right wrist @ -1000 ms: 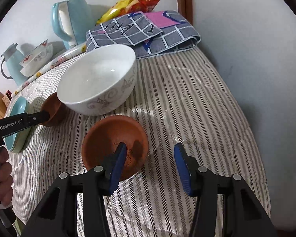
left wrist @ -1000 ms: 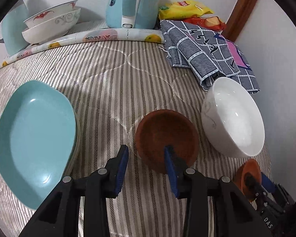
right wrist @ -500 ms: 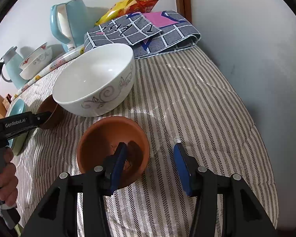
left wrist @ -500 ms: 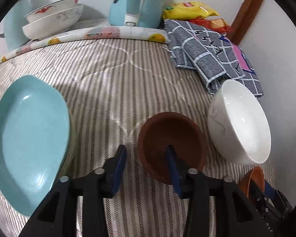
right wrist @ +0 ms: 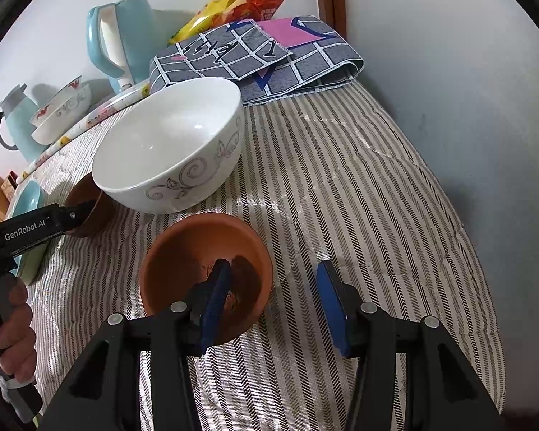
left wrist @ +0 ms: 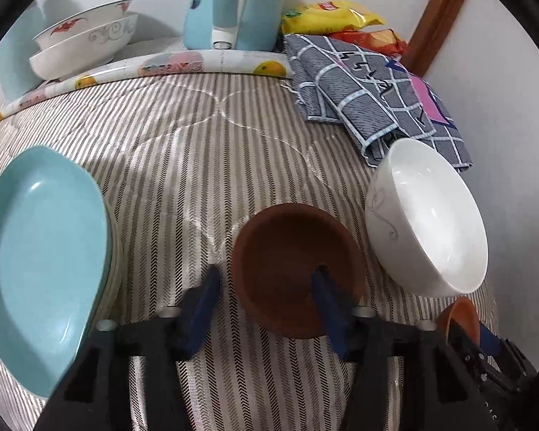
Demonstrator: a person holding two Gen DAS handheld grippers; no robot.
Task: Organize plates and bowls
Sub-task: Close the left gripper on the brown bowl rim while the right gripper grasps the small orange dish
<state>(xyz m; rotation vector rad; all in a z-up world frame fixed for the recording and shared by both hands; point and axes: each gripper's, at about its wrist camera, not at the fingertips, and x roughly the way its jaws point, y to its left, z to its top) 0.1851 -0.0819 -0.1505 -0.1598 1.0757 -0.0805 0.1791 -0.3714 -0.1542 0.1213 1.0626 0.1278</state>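
Left gripper (left wrist: 266,305) astride dark brown bowl (left wrist: 294,269) rim, closing.

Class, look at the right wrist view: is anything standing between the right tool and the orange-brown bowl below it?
Nothing visible does. The right tool already straddles the near wall of the orange-brown bowl, one finger inside, one outside. The white bowl sits just beyond it, not between.

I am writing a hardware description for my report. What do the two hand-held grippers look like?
Both the left gripper and the right gripper have black plastic bodies with triangular cut-outs, silver pivot bolts and blue finger pads. White "GenRobot.AI" lettering marks the left one's side. No sleeve or cable is visible.
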